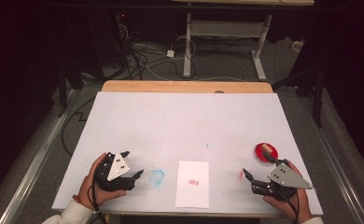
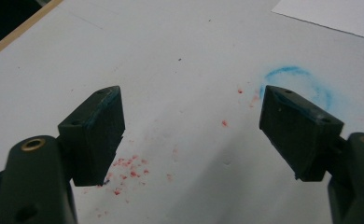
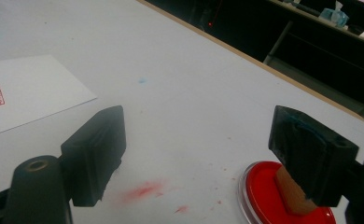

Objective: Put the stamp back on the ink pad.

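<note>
We see both tongs spread and holding nothing: left tongs (image 1: 136,176) beside the stamped paper (image 1: 192,184), right tongs (image 1: 257,169) near the red ink pad (image 1: 266,153) on the table (image 1: 185,116).

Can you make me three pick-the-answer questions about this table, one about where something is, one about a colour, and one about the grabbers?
1. Where does the wooden stamp stand?
A. on the sheet of paper
B. in the red ink pad
C. between the left gripper's jaws

2. What colour is the ring-shaped smudge near the left gripper?
A. blue
B. green
C. yellow

3. How are the jaws of the right gripper?
A. shut on the stamp
B. shut on the paper
C. open, holding nothing

Answers:
1. B, the wooden block stands in the round red ink pad at the table's right.
2. A, the left gripper view shows a blue ring on the white table.
3. C, the right gripper view shows its jaws wide apart with bare table between them; the sheet of paper lies apart.
</note>
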The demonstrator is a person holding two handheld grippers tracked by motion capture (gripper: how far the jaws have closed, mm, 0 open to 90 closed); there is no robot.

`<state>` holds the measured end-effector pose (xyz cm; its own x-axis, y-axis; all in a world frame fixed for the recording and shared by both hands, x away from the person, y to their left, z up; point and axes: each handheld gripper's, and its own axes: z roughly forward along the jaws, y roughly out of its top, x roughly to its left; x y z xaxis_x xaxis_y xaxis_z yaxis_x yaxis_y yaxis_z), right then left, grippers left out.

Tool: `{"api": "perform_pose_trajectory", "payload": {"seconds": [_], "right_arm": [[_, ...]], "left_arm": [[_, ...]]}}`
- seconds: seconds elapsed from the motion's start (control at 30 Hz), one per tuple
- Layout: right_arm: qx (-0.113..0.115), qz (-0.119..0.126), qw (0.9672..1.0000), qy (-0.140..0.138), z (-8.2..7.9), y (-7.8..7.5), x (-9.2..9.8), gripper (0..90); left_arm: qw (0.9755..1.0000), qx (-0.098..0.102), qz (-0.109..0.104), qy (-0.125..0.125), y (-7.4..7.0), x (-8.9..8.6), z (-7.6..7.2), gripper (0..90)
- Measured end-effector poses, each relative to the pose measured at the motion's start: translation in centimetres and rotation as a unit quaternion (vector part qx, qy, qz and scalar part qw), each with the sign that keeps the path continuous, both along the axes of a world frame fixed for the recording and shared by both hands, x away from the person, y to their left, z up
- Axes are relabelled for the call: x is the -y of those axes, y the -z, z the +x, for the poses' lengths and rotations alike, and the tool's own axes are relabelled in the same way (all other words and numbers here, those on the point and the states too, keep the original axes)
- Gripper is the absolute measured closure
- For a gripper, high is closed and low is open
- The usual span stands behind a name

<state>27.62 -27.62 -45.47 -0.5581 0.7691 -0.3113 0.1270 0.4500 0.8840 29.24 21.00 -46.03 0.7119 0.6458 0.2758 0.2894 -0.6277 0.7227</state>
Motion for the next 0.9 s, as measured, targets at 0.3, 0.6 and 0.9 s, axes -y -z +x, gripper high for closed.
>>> {"api": "perform_pose_trajectory", "payload": {"seconds": [0.3, 0.6, 0.9], "right_arm": [[0.005, -0.001, 1.0, 0.001, 0.14, -0.18, -0.01, 19.3], [0.001, -0.003, 1.0, 0.0, 0.21, -0.21, -0.03, 19.6], [0.004, -0.002, 1.0, 0.0, 0.31, -0.23, 0.06, 19.4]], "left_arm": [[1.0, 0.001, 0.001, -0.005, -0.07, -0.07, -0.08, 21.7], [1.0, -0.001, 0.002, -0.003, -0.07, -0.03, 0.11, 21.7], [1.0, -0.003, 0.0, -0.004, -0.02, 0.11, 0.36, 21.7]]}}
